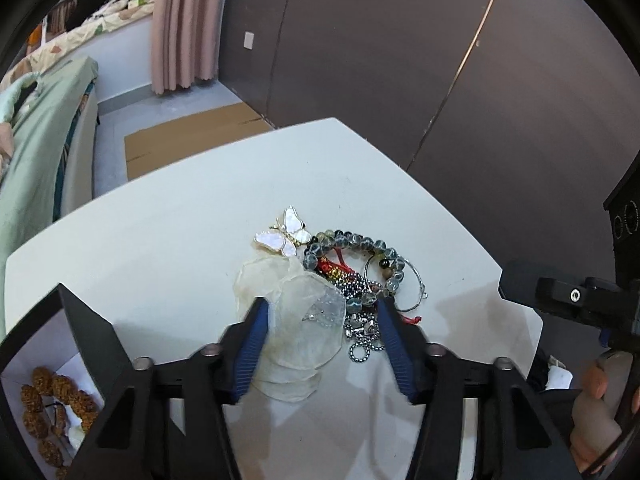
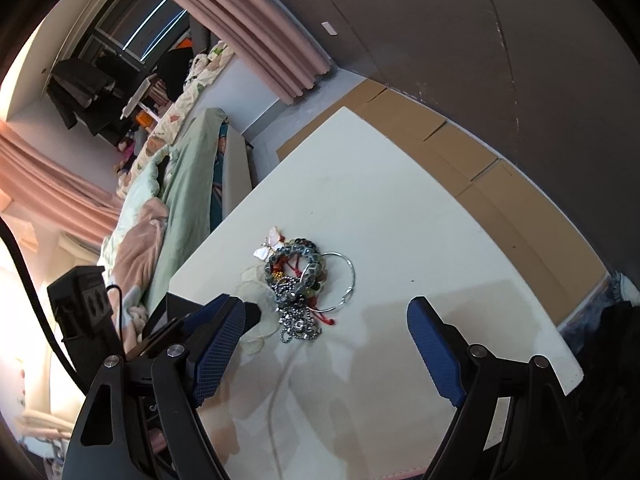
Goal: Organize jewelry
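Observation:
A jewelry pile lies mid-table: a pearly butterfly brooch [image 1: 285,232], a grey-green bead bracelet [image 1: 352,242], a thin silver hoop [image 1: 414,280], a silver chain [image 1: 362,336], red cord pieces and pale translucent shell-disc pieces [image 1: 308,320]. My left gripper [image 1: 322,308] is open, its blue pads either side of the shell discs and chain. My right gripper [image 2: 326,316] is open and empty, just short of the pile [image 2: 298,280]. A brown seed-bead bracelet [image 1: 52,400] lies in a white box at the lower left.
The white table [image 1: 160,248] ends near a brown wall. Cardboard [image 1: 192,140] lies on the floor beyond it. A bed with green bedding [image 2: 180,184] stands to the left. The white box [image 1: 28,364] sits at the table's left edge.

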Demonstrator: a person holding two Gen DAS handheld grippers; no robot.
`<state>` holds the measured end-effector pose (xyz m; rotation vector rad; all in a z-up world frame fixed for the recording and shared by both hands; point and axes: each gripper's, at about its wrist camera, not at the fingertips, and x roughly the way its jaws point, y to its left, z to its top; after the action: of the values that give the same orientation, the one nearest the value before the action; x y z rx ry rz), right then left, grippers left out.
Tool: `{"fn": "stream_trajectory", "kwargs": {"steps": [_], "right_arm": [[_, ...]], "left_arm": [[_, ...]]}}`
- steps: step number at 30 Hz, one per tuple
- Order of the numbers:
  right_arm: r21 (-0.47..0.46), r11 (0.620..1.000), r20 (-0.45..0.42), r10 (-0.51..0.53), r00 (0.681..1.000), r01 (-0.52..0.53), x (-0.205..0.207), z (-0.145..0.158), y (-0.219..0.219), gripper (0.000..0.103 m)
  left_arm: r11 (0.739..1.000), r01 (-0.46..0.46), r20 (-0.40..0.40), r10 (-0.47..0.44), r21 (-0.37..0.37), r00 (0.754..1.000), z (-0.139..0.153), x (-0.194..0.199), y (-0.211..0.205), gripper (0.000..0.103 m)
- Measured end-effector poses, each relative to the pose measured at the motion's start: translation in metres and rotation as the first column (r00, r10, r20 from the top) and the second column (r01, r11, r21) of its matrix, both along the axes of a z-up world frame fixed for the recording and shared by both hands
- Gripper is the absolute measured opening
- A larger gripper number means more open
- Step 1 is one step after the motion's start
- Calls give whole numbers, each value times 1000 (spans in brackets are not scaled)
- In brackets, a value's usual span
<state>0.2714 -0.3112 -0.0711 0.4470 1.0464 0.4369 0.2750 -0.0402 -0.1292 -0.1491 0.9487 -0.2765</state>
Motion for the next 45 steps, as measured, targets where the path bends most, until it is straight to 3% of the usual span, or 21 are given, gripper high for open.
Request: {"fn": "stream_trajectory", "kwargs": {"steps": [1, 3, 7, 10, 17, 20, 23, 31, 34, 36, 38, 39, 45], "right_arm": [[-4, 1000, 1, 4, 1000, -4, 0, 0, 1, 85], [-15, 1000, 4, 9, 1000, -9, -2, 0, 2, 85], [-30, 1000, 9, 0, 1000, 1, -2, 1, 0, 84], [-26, 1000, 4, 1, 1000, -1, 0, 1, -1, 85], [-16, 999, 34, 38, 999, -37, 10, 9, 12, 84], [-31, 997, 3, 65, 998, -65, 19, 3, 24, 71], [-63, 995, -6, 75, 997, -75, 28, 0, 33, 68], [-146, 984, -52, 97, 994, -104, 50, -12, 54, 47], [-183, 976, -69, 108, 992, -118, 54, -17, 61, 34], [-209, 970, -86, 107, 991, -123, 54, -21, 63, 16], [-212, 970, -89, 99, 991, -116, 52, -21, 62, 16], [-212, 971, -78, 96, 992, -110, 50, -19, 61, 10], [-164, 979, 1, 126, 992, -124, 36, -3, 61, 10]], "left_arm": [[1000, 1, -19, -1, 4, 1000, -3, 2, 1, 21], [998, -6, -19, 7, 59, 1000, -7, 2, 0, 10], [1000, 5, -28, -5, -26, 1000, -2, -4, 7, 4], [999, -22, -16, 21, -46, 1000, 4, -9, 16, 3], [983, -66, 52, 76, -169, 996, 40, -28, 48, 2], [981, -78, 88, 95, -179, 992, 55, -35, 58, 2], [973, -87, 99, 110, -213, 989, 62, -39, 66, 2], [970, -118, 109, 143, -214, 984, 73, -48, 84, 2], [967, -128, 107, 155, -221, 982, 77, -54, 93, 2], [966, -136, 105, 162, -219, 981, 79, -59, 97, 2], [966, -140, 103, 165, -216, 981, 80, -64, 100, 2], [967, -141, 101, 166, -213, 981, 80, -66, 101, 2], [966, -176, 93, 196, -189, 976, 82, -77, 113, 2]]}}
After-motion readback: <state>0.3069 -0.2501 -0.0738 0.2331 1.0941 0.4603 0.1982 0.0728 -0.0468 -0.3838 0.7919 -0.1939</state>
